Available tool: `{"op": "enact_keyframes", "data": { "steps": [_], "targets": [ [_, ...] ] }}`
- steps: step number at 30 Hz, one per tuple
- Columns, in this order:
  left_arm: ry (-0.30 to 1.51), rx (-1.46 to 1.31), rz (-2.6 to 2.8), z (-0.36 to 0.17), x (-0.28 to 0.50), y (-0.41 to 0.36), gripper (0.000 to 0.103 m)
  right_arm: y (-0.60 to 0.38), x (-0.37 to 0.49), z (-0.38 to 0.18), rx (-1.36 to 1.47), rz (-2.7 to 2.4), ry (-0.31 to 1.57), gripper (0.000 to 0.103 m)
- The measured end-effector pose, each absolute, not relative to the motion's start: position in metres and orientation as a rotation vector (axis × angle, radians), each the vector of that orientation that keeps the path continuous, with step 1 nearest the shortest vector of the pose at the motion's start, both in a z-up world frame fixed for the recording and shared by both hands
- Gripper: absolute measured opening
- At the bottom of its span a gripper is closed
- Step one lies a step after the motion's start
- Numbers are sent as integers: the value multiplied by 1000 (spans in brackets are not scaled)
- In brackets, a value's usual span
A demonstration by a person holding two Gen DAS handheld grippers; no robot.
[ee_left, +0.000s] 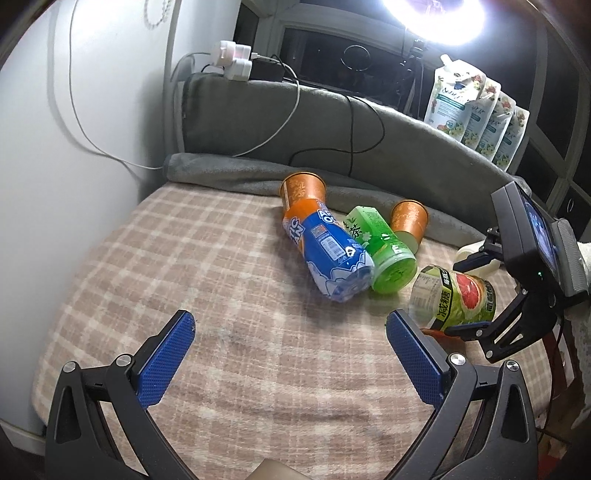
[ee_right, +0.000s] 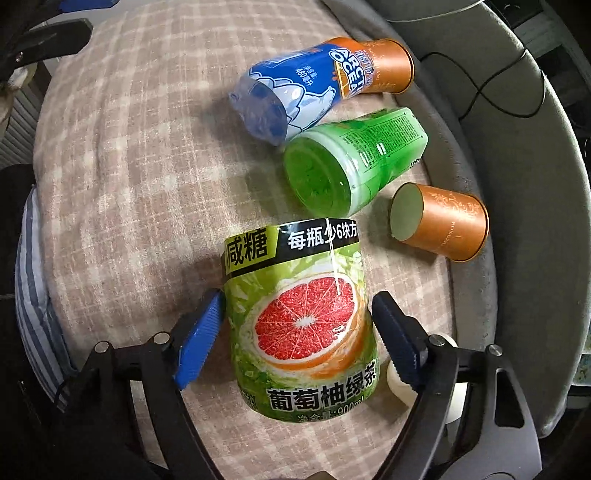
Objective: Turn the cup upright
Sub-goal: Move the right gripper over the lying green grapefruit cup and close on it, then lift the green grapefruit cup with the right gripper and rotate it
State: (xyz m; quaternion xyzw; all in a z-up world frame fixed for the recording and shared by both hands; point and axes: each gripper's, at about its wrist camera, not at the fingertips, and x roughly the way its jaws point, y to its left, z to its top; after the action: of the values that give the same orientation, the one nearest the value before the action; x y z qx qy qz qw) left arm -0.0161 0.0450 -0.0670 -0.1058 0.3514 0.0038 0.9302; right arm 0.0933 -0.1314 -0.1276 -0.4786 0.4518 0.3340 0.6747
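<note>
Checked beige cloth [ee_left: 184, 258] covers the surface, and a grey blanket [ee_left: 406, 125] lies rolled and draped along its far edge. On the ledge behind it stand some refill pouches [ee_left: 476, 110], and a bright ring lamp [ee_left: 434, 18] shines above them. White chargers [ee_left: 234, 59] with cables sit at the far left corner.

Two orange paper cups lie on their sides. The near cup [ee_right: 439, 225] rests close to the grey blanket, with its closed bottom turned toward the right camera. The far cup [ee_right: 388, 66] touches the blue bottle [ee_right: 295, 88], whose neck end seems to go into it. Between the two cups lies the green bottle [ee_right: 351, 162], just beside the blue one, with its base facing the cameras.

The right gripper [ee_right: 297, 325] has its jaws on both sides of the grapefruit tea bottle [ee_right: 299, 314], which lies on the cloth. The left blue pad touches the label; on the right side I cannot tell whether the pad touches or a thin gap is there. A small white thing [ee_right: 397, 380] is partly hidden under the right finger.

The left gripper [ee_left: 291, 354] hangs over bare cloth with its jaws spread wide and nothing between them, well apart from the cups
</note>
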Motion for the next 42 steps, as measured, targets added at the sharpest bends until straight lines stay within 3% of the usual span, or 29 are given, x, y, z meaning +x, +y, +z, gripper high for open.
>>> {"op": "enact_keyframes", "data": {
  "steps": [11,22,33,42],
  "targets": [
    [743,-259,22,-74,-18,58,102,-140,96,-103,-849,691,1046,81],
    [727,-256,-27,-65,-24,60,102,-156,83,-74,-312,706,1091,80],
    [832,-313,-176,-70,-20,50,101,-196,87,-132,448,702,1310,80],
    [989,-428,-352,-84,2,25,95,-198,96,-152,533,684,1330,83]
  ]
}}
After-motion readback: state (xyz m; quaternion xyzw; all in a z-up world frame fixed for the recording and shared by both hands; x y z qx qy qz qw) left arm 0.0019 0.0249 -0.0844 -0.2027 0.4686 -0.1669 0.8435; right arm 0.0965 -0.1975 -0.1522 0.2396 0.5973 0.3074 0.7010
